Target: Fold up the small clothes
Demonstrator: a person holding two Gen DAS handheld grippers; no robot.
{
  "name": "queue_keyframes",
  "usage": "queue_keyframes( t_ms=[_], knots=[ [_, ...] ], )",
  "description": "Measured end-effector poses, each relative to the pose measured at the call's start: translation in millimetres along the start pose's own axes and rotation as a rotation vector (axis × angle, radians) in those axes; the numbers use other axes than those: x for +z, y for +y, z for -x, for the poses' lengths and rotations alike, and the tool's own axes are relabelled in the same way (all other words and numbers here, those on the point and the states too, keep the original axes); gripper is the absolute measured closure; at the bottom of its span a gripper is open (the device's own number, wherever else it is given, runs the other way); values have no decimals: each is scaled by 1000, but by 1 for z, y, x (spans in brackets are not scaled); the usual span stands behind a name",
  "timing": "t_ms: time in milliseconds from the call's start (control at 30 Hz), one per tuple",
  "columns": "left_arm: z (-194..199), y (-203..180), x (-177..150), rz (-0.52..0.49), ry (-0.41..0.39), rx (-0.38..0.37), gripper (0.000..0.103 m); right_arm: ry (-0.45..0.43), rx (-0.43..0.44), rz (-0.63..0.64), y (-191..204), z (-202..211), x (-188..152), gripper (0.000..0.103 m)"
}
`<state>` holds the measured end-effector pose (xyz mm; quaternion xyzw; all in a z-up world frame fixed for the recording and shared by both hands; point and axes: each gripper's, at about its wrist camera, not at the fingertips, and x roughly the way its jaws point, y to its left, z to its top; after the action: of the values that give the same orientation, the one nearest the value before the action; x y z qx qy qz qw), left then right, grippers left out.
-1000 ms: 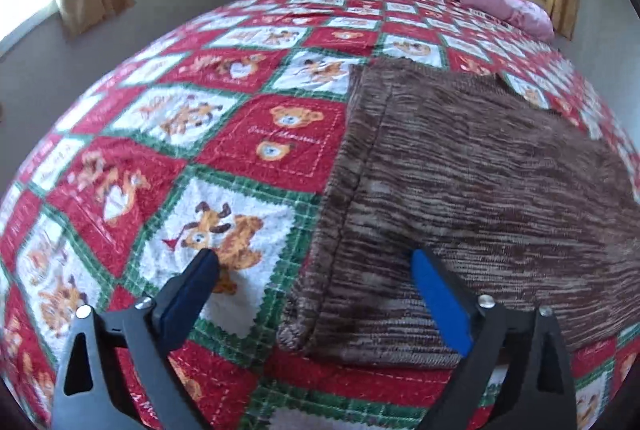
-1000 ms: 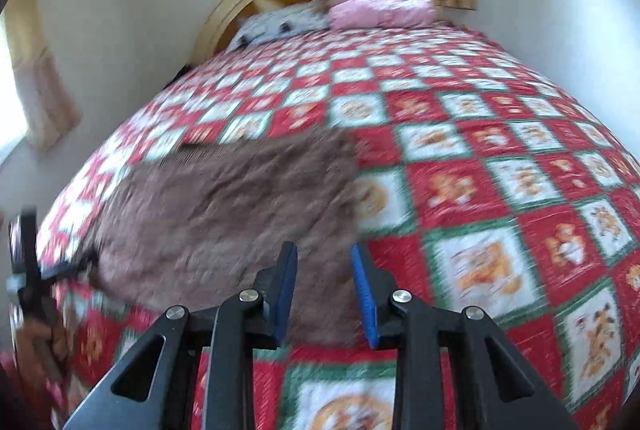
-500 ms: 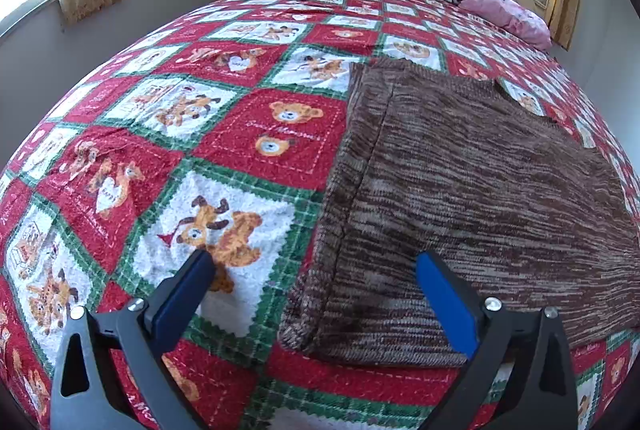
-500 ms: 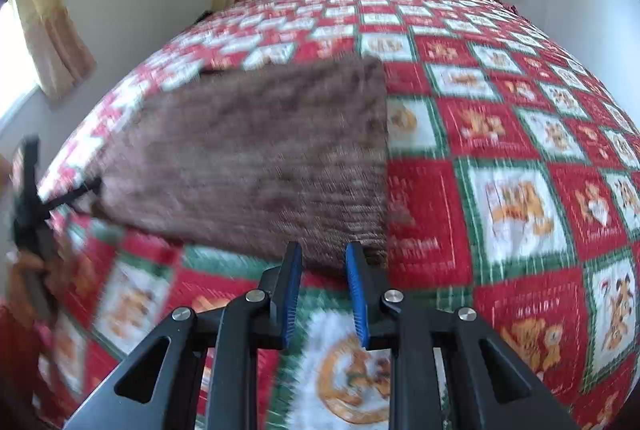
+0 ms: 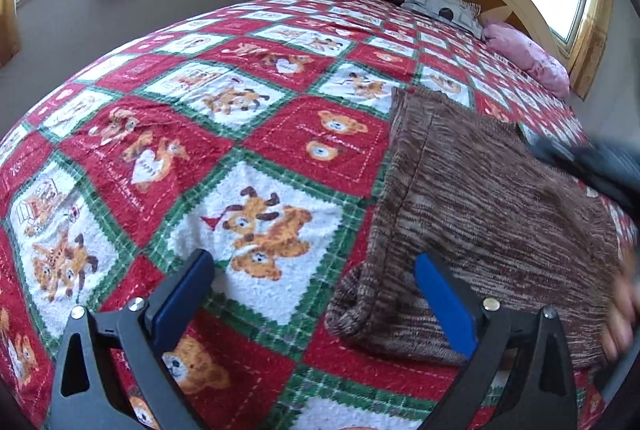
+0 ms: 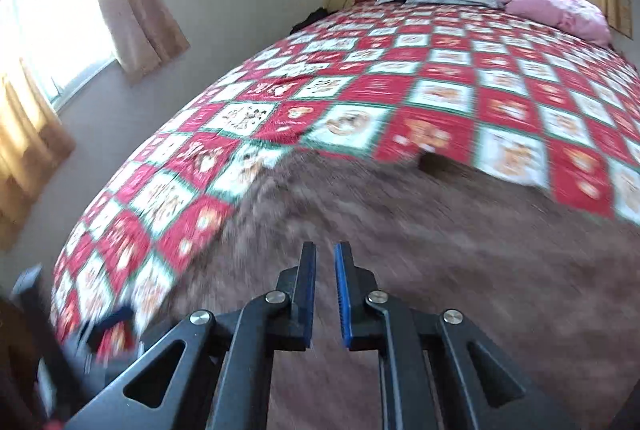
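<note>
The soft brown knitted garment (image 5: 492, 214) lies flat on the red-and-white teddy-bear quilt (image 5: 256, 158), floppy and light, best pinched at its near corner by the wide-open left claw (image 5: 316, 294), while the right claw (image 6: 325, 294) hovers narrow and empty.

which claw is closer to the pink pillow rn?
Can't tell. Both claws sit at the foot end, far from the pink pillow. Left claw straddles the brown knit's near-left corner, wide open; right claw hovers over the knit, barely open.
</note>
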<state>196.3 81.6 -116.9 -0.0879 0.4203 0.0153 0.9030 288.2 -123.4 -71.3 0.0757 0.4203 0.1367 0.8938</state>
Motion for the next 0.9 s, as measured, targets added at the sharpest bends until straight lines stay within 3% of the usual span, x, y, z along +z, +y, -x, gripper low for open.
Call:
queue_keyframes(
  t_ms=[67, 167, 233, 300, 500, 600, 667, 800, 900],
  knots=[
    [0, 2, 0, 6, -6, -10, 1, 86, -7, -15, 15, -50, 10, 93],
    [3, 7, -1, 34, -24, -48, 1, 47, -34, 46, 43, -73, 16, 95],
    [5, 13, -2, 59, -36, -77, 1, 69, 46, 46, 56, -84, 20, 95],
    [6, 13, -2, 63, -39, -81, 1, 60, 36, 114, 73, -95, 19, 95],
    [4, 9, 0, 51, -36, -62, 1, 68, 85, 70, 66, -93, 22, 95],
    [4, 11, 0, 58, -37, -69, 1, -27, 172, 49, 60, -43, 16, 95],
    [4, 11, 0, 59, -38, -71, 1, -86, 136, 40, 46, -8, 10, 95],
    [3, 10, 0, 52, -35, -55, 1, -100, -94, -44, -23, 43, -21, 95],
    [2, 9, 1, 45, -31, -45, 1, -41, -131, -118, -55, 44, -46, 95]
  ],
)
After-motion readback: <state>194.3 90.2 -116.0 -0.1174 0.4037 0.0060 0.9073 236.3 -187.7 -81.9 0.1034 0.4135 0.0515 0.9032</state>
